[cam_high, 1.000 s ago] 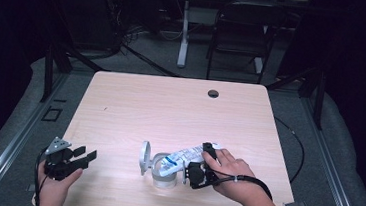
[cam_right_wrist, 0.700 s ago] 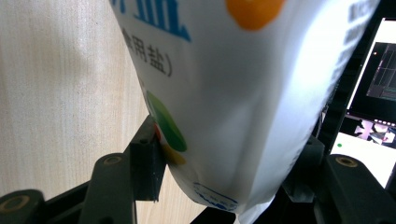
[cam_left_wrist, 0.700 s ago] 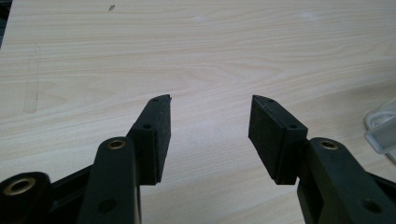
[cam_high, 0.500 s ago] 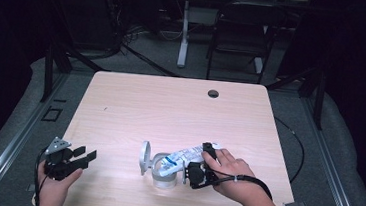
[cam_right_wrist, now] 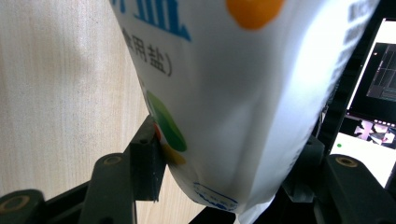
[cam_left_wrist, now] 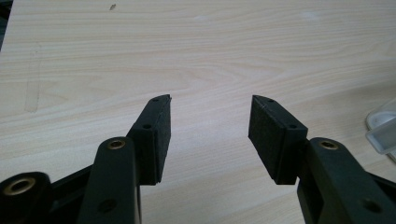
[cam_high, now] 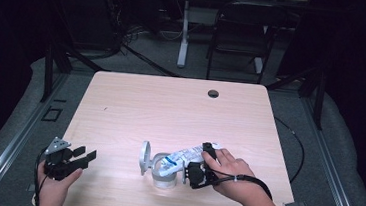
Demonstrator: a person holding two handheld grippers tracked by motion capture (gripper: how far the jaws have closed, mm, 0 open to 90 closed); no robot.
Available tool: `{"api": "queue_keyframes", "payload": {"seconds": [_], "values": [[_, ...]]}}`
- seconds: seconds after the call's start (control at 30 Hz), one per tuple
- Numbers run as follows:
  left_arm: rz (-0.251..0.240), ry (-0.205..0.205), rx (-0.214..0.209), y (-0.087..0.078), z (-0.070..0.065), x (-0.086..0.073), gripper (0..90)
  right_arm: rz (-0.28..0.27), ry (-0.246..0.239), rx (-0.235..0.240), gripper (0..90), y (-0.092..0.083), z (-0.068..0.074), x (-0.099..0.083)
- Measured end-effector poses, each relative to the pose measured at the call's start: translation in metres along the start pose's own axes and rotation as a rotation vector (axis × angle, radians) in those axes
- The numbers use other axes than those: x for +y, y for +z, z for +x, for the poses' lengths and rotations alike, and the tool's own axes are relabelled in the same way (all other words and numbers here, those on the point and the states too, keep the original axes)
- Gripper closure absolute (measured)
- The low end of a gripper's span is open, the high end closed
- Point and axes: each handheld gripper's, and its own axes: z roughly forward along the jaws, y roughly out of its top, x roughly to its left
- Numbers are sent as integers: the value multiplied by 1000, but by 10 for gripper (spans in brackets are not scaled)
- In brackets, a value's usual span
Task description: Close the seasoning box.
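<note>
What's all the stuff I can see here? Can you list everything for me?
table: one, light wood, centre, with a dark round hole near its far edge
jar: one, clear, near edge, its lid flipped up on its left
salt bag: one, white with blue print, tilted with its end over the jar
chair: one, dark, behind the table
left gripper: one, black, near left corner, open, holding nothing
right gripper: one, black, closed on the salt bag

The left claw point(cam_high: 82, 157) sits low at the near left, held in the left hand point(cam_high: 53, 189), its jaws spread wide with nothing between them. The right claw point(cam_high: 191, 171) lies near the middle, the right hand point(cam_high: 230, 172) wrapped around it, jaws clamped on a white pouch point(cam_high: 186, 156).
</note>
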Motion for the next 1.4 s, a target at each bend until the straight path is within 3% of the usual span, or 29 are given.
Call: {"api": "queue_keyframes", "payload": {"seconds": [1.4], "values": [[-4, -9, 0, 0, 2, -1, 493, 15, -35, -6, 427, -2, -2, 2]]}}
